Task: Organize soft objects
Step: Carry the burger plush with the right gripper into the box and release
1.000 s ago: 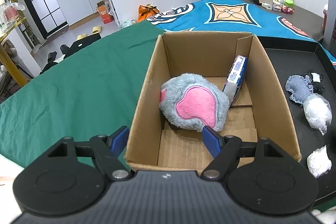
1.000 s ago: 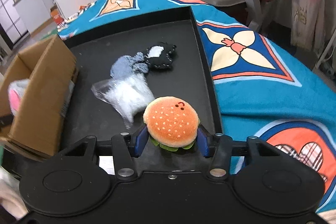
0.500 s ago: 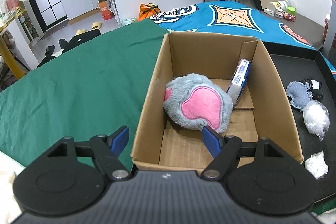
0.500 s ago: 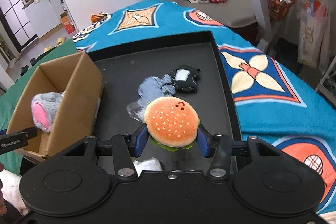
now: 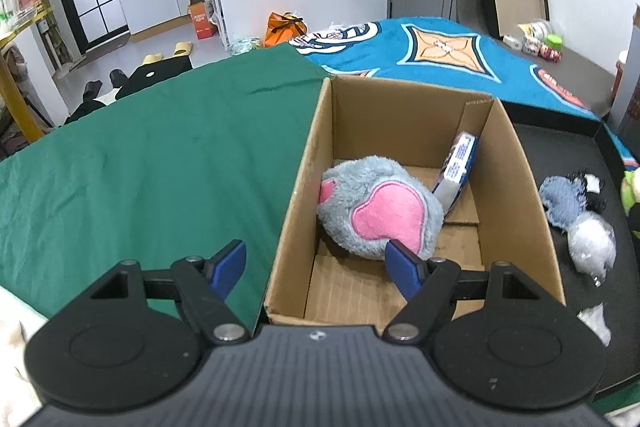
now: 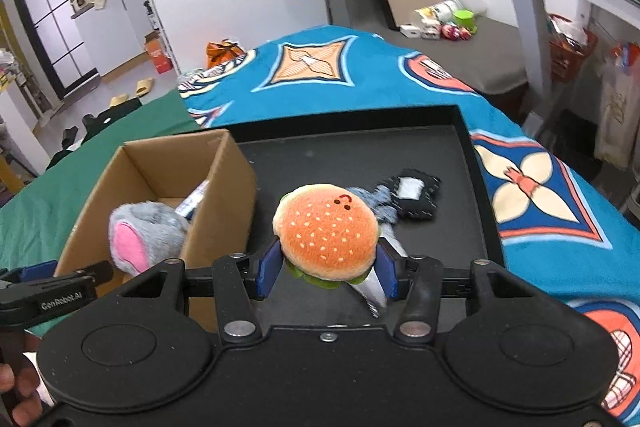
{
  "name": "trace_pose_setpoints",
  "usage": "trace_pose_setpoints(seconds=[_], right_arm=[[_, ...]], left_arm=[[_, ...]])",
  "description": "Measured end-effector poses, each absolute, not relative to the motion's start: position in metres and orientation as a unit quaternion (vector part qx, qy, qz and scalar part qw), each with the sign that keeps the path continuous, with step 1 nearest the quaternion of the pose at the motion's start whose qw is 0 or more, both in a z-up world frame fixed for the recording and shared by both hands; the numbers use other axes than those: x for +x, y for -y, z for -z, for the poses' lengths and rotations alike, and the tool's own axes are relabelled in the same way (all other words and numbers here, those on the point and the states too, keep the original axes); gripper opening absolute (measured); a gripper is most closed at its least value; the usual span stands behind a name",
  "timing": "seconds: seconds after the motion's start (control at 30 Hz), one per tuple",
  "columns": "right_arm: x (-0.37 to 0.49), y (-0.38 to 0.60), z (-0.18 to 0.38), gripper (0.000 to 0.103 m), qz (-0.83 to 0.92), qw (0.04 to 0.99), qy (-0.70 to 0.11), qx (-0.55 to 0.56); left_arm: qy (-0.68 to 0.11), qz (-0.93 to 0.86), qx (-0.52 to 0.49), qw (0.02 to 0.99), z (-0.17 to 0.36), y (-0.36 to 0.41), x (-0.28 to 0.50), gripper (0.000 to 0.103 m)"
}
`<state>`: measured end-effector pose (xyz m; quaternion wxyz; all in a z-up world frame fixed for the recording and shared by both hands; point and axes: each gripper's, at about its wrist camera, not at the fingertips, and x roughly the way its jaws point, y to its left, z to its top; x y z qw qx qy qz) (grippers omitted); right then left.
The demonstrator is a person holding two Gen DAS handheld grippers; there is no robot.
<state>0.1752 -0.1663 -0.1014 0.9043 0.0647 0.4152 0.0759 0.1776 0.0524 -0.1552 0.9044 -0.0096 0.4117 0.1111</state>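
Observation:
My right gripper [image 6: 327, 269] is shut on a plush hamburger [image 6: 326, 231] and holds it above the black tray [image 6: 464, 155], just right of the cardboard box [image 6: 224, 211]. The box [image 5: 516, 179] holds a grey and pink plush [image 5: 378, 213] and a blue and white packet [image 5: 460, 157]. My left gripper [image 5: 316, 269] is open and empty, its fingers straddling the box's near left wall. The left gripper also shows in the right wrist view [image 6: 44, 277] at the box's near corner.
On the black tray [image 5: 572, 155] lie a grey-blue soft piece [image 5: 562, 197], a black and white pouch [image 6: 412, 193], a clear bag of white stuffing [image 5: 592, 245] and a white wad [image 5: 596, 319]. Green cloth [image 5: 152, 167] lies left of the box, a blue patterned blanket [image 6: 540, 195] right.
My right gripper has risen and moved left toward the box with the hamburger in it. My left gripper has drifted slightly back and stays open at the box's near wall.

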Motion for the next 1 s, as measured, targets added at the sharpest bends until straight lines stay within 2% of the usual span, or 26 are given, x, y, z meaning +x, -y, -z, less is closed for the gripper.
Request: trace_pose_setpoints(seconds=[0.2, 0.4, 0.7, 0.8, 0.87, 1.0], right_arm=[[0.185, 0.143, 0.087, 0.049, -0.1, 0.91, -0.4, 0.046], [0.191, 0.12, 0.08, 0.049, -0.123, 0.911, -0.393, 0.027], [0.196, 0.088, 0.076, 0.049, -0.153, 0.91, -0.386, 0.004], [0.197, 0.077, 0.075, 0.049, -0.162, 0.908, -0.386, 0.001], [0.197, 0.073, 0.075, 0.049, -0.166, 0.908, -0.385, -0.001], [0.198, 0.064, 0.075, 0.05, -0.175, 0.905, -0.387, -0.006]], left_arm=[[-0.407, -0.107, -0.022, 0.907, 0.153, -0.057, 0.178, 0.074], [-0.4, -0.108, -0.035, 0.909, 0.151, -0.064, 0.177, 0.068], [-0.412, -0.111, -0.063, 0.902, 0.156, -0.077, 0.178, 0.042], [-0.415, -0.11, -0.07, 0.9, 0.157, -0.079, 0.179, 0.029], [-0.417, -0.112, -0.076, 0.899, 0.158, -0.082, 0.179, 0.014], [-0.413, -0.115, -0.109, 0.897, 0.159, -0.091, 0.176, 0.012]])
